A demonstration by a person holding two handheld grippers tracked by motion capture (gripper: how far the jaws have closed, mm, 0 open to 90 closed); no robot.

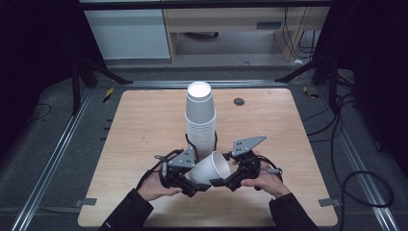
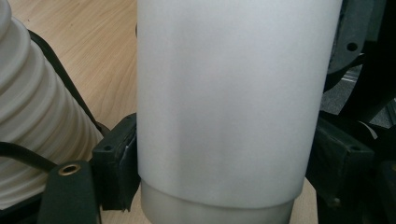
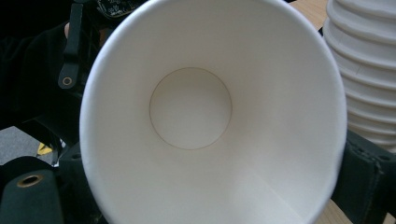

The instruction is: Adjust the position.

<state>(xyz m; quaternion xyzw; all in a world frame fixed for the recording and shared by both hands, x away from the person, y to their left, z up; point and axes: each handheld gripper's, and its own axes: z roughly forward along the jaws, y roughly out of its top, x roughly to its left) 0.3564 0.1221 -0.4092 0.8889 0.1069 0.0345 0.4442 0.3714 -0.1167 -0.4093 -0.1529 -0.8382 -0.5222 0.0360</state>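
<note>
A tall stack of upturned white paper cups (image 1: pixel 200 120) stands at the middle of the wooden table (image 1: pixel 144 134). Just in front of it a single white paper cup (image 1: pixel 210 168) is held tilted, its mouth facing up and right. My left gripper (image 1: pixel 195 185) is shut on this cup near its base; in the left gripper view the cup's wall (image 2: pixel 224 102) sits pinched between both pads (image 2: pixel 114 163). My right gripper (image 1: pixel 222 180) holds the cup at the rim, and its camera looks straight into the cup (image 3: pixel 191 107). The stack (image 2: pixel 32 116) (image 3: pixel 364 70) stands close beside both grippers.
A small grey round cap (image 1: pixel 239 101) sits in the tabletop behind the stack. Dark frame legs (image 1: pixel 79 77) and metal rails (image 1: pixel 53 159) flank the table, cables (image 1: pixel 346 159) trail on the floor at right, and a light cabinet (image 1: pixel 127 31) stands beyond the far edge.
</note>
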